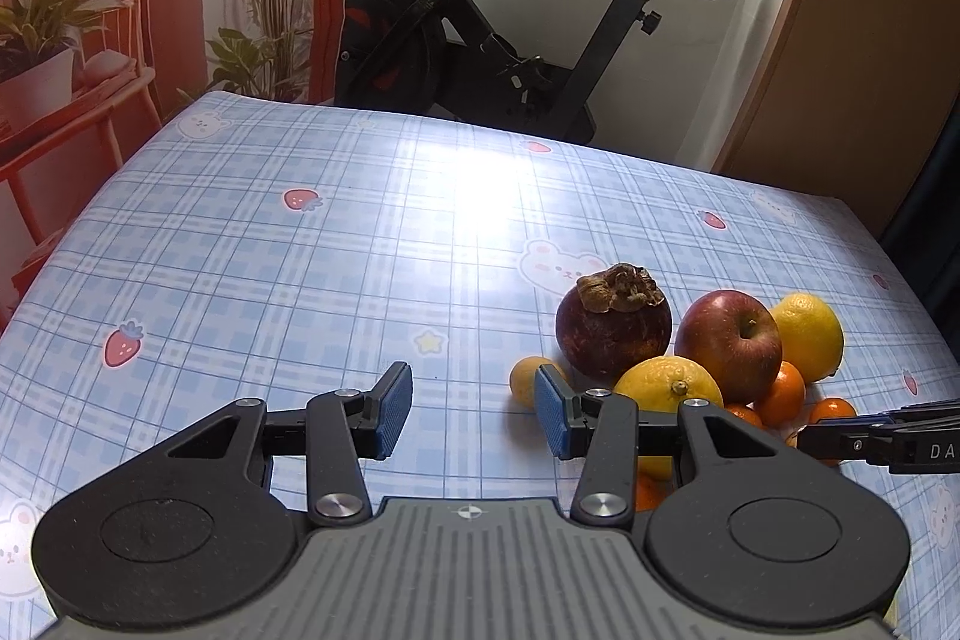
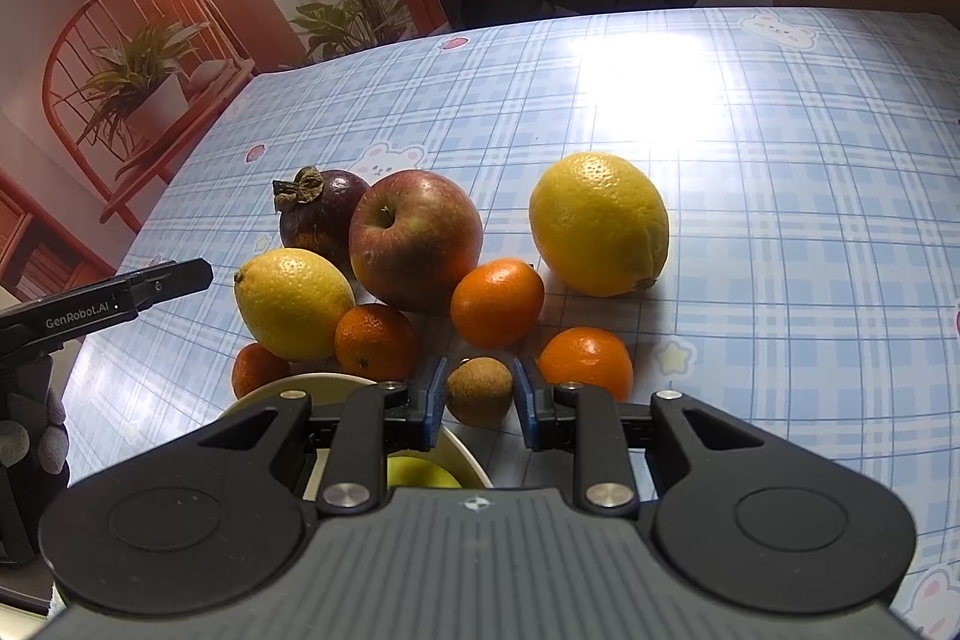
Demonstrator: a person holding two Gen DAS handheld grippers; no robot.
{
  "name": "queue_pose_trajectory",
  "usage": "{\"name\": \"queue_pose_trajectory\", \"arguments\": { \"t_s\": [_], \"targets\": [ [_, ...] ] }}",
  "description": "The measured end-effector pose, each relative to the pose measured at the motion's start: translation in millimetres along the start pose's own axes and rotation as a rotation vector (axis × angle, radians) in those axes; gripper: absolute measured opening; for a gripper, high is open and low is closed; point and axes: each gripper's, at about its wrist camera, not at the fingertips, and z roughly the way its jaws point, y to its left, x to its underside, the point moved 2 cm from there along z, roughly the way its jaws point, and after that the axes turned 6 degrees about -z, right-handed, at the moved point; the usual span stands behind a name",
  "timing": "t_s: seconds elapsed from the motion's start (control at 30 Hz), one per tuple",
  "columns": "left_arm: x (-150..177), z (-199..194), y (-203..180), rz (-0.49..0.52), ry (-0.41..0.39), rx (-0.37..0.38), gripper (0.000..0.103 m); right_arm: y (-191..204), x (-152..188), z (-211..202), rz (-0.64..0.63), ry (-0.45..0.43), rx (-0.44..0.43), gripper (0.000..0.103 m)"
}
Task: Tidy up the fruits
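My right tool [image 2: 480, 397] is clamped on a small brown round fruit [image 2: 480, 391], its blue pads pressing both sides. Directly under it sits a pale bowl [image 2: 462, 454] with a yellow-green fruit [image 2: 420, 472] inside, most of it hidden behind my tool's body.

The rest of the fruit is bunched on the checked counter [image 2: 780, 196] just ahead. A red apple [image 2: 414, 238] stands in the middle, touching a dark mangosteen [image 2: 318, 220] behind it on the left. A lemon [image 2: 293, 303] lies at the apple's front left, and a second, larger lemon [image 2: 600, 223] sits apart on the right. Four small oranges crowd the near side: one [image 2: 497, 303] leaning on the apple, one [image 2: 375, 342] beside the near lemon, one [image 2: 258, 367] by the bowl's rim, one [image 2: 587, 358] just right of my pad. These oranges press close around the held fruit.

My left tool [image 1: 474, 415] hangs over bare counter, jaws partly apart with nothing between them; its right finger overlaps the cluster's edge in that view. An exercise bike [image 1: 480, 28] stands beyond the counter's far edge, beside a backdrop picturing a red chair [image 1: 72, 40] and potted plants [image 1: 36, 40].
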Motion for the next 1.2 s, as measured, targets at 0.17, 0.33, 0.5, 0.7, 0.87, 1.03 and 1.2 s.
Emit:
{"name": "queue_pose_trajectory", "arguments": {
  "t_s": [0.17,0.33,0.5,0.7,0.87,1.03,1.2],
  "targets": [
    [0.6,13.0,-5.8,0.016,0.002,0.013,0.046,-3.5,2.4,1.3,0.019,0.004,-0.003,0.026],
    [0.3,25.3,-9.1,0.001,0.016,0.048,0.043,-2.8,1.1,1.7,0.014,0.005,-0.002,0.026],
    [2.3,34.6,-9.0,-0.009,0.042,0.066,0.038,-3.2,1.1,1.9,0.021,0.005,-0.006,0.026],
    [2.2,39.9,-13.0,-0.008,0.046,0.101,0.027,-6.2,1.4,1.5,0.031,0.002,-0.014,0.026],
    [3.8,38.7,-14.3,0.009,0.042,0.102,0.027,-6.8,1.8,1.2,0.032,0.000,-0.017,0.026],
    [3.3,32.1,-11.9,0.012,0.032,0.094,0.027,-5.8,3.2,-0.3,0.041,0.000,-0.022,0.026],
    [5.1,14.5,-15.9,0.032,0.001,0.096,0.027,-5.2,6.5,-3.9,0.039,-0.008,-0.022,0.026]
  ]
}}
